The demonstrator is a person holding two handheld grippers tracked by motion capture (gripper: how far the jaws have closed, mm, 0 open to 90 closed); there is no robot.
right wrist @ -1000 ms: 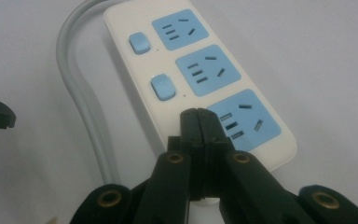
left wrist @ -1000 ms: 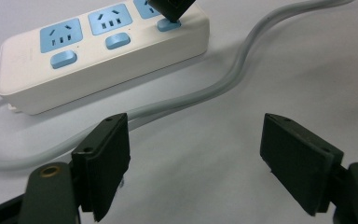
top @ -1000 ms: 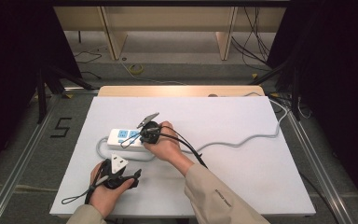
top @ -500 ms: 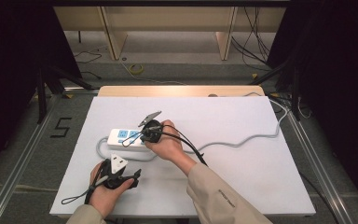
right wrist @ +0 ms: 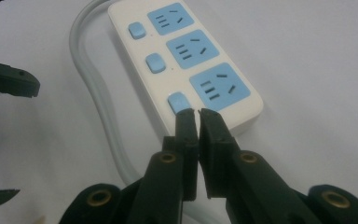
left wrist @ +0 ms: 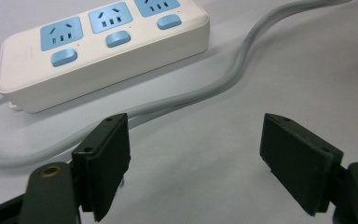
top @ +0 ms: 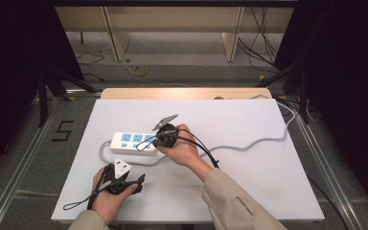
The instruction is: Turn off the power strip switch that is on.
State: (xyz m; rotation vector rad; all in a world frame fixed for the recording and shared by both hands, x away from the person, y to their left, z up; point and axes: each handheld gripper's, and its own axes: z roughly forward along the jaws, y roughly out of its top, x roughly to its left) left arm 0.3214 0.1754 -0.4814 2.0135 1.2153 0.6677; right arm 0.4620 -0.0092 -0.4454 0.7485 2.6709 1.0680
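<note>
A white power strip [top: 132, 142] with three blue sockets and blue switches lies on the white table [top: 268, 191]. Its grey cable [top: 249, 143] loops around it and runs off to the right. My right gripper [top: 151, 140] hovers at the strip's right end. In the right gripper view its tips [right wrist: 198, 114] sit just above the nearest blue switch [right wrist: 178, 101] of the strip [right wrist: 186, 60]. The jaws stand almost together with only a thin slit; they have just been opening, with nothing between them. My left gripper [top: 136, 181] rests near the front edge, open wide [left wrist: 196, 149] and holding nothing, facing the strip [left wrist: 102, 51] and cable [left wrist: 223, 79].
A jaw of the left gripper [right wrist: 9, 79] shows at the left edge of the right gripper view. Black gripper cables trail over the table by both hands. Behind the table, a wooden board [top: 187, 93] and floor cables. Bare table surface spreads to the right.
My right gripper has drawn back a little to the right along the strip's end. The left gripper has kept still.
</note>
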